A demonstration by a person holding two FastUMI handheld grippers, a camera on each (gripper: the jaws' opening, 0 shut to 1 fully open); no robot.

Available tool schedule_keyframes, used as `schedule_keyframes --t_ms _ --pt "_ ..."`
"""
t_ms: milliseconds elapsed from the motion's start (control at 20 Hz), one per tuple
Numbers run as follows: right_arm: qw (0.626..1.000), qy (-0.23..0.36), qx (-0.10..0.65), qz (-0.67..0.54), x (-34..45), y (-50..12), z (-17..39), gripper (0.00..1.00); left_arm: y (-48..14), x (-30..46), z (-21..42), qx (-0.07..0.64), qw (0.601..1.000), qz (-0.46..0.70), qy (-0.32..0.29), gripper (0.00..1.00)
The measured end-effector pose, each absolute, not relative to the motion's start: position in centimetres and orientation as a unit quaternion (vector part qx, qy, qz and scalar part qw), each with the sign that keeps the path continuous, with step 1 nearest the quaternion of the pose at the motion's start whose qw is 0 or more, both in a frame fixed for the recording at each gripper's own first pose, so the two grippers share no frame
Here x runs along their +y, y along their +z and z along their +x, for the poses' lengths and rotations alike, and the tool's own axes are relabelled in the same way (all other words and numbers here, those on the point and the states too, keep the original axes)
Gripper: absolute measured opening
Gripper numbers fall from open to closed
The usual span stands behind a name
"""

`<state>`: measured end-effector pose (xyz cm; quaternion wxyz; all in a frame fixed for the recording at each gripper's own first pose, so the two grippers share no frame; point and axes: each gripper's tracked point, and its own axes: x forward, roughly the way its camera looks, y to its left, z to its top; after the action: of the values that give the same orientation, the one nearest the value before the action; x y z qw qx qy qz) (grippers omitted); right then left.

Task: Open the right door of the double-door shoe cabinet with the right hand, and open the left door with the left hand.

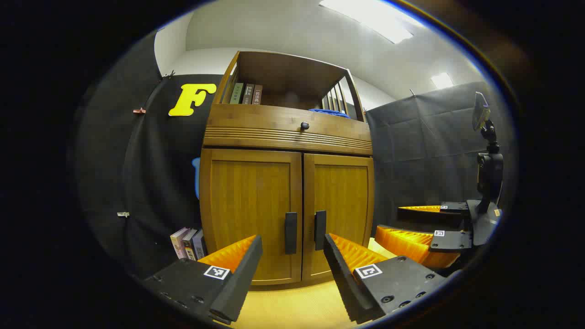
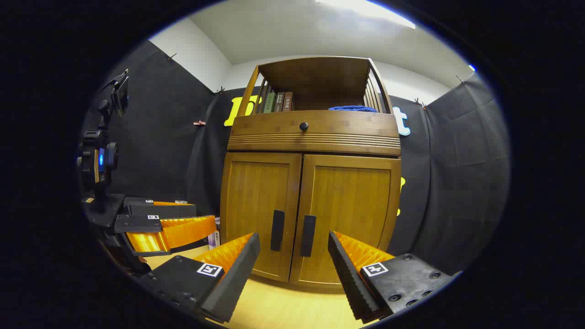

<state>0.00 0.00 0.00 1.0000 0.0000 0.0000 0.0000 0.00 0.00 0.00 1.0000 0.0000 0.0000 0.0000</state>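
In the left gripper view, the left tool hangs in front of the shoe cabinet with its two fingers spread apart and nothing between them. Through the gap between the fingers show the two dark vertical handles, the left door's handle and the right door's handle, just beside each other at the cabinet's middle seam. The tool is apart from the cabinet and touches neither handle.

In the right gripper view, the right tool is likewise spread apart and holds nothing, aimed at the same pair of handles from slightly to the right. It too is short of the doors. Each view catches the other tool off to the side, low and near the floor, also with fingers apart.

The left door and the right door are both closed, flush with the frame. Above them runs a drawer front with a small round knob. The open shelf on top holds a few upright books at the left and a blue cloth at the right. More books stand on the floor against the cabinet's left side. The floor is pale wood.
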Motion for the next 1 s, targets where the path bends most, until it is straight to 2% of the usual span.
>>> schedule_keyframes --t_ms 1000 --pt "1.0 -0.004 0.004 -0.002 0.5 0.0 1.5 0.95 0.3 0.0 0.3 -0.003 1.0 0.005 -0.011 0.84"
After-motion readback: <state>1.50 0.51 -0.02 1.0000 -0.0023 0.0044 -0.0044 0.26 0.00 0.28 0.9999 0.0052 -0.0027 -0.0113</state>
